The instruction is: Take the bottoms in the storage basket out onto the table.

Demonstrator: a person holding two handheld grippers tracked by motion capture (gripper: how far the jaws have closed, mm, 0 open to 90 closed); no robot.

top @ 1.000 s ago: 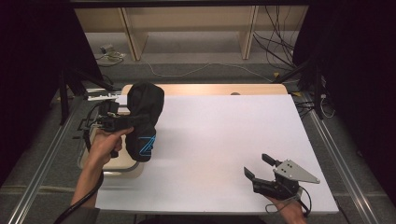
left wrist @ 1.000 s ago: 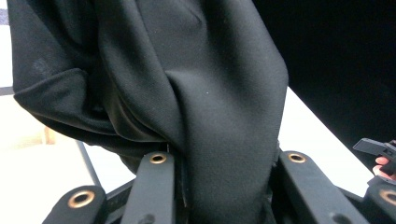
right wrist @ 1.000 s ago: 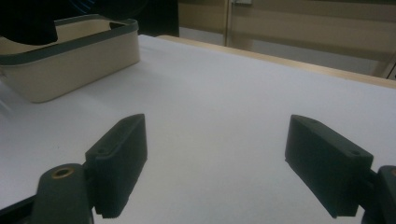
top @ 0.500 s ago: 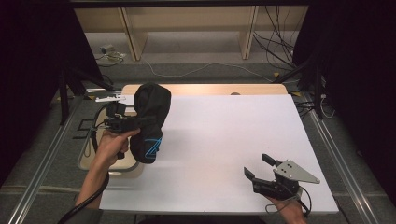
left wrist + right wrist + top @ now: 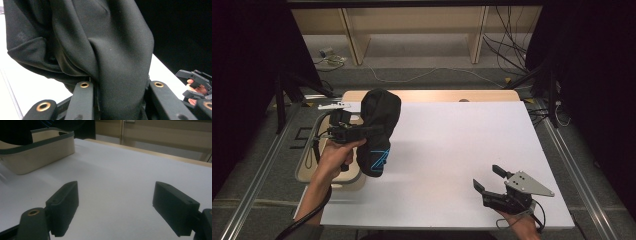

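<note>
A black garment (image 5: 382, 107) with a blue logo hangs bunched over the left edge of the white table (image 5: 452, 150). My left gripper (image 5: 376, 131) is shut on it at mid-height, pointing right. In the left gripper view the cloth (image 5: 100, 50) rises in thick folds from between my left gripper's (image 5: 120, 86) jaws. The garment's lower end dangles just above the near right corner of a beige basket (image 5: 302, 172). My right gripper (image 5: 492, 179) rests at the table's front right, open, with nothing between its jaws. The right gripper view shows my right gripper (image 5: 116, 203) over bare white tabletop.
The basket (image 5: 37, 148) with a dark rim stands off the table's left side. Wooden shelving legs and cables lie on the floor behind the table. Metal rails run along both sides. The right hand's gripper (image 5: 197, 82) appears far off in the left gripper view.
My left gripper has carried the black garment slightly to the right, over the table's edge. The right gripper has not moved.
</note>
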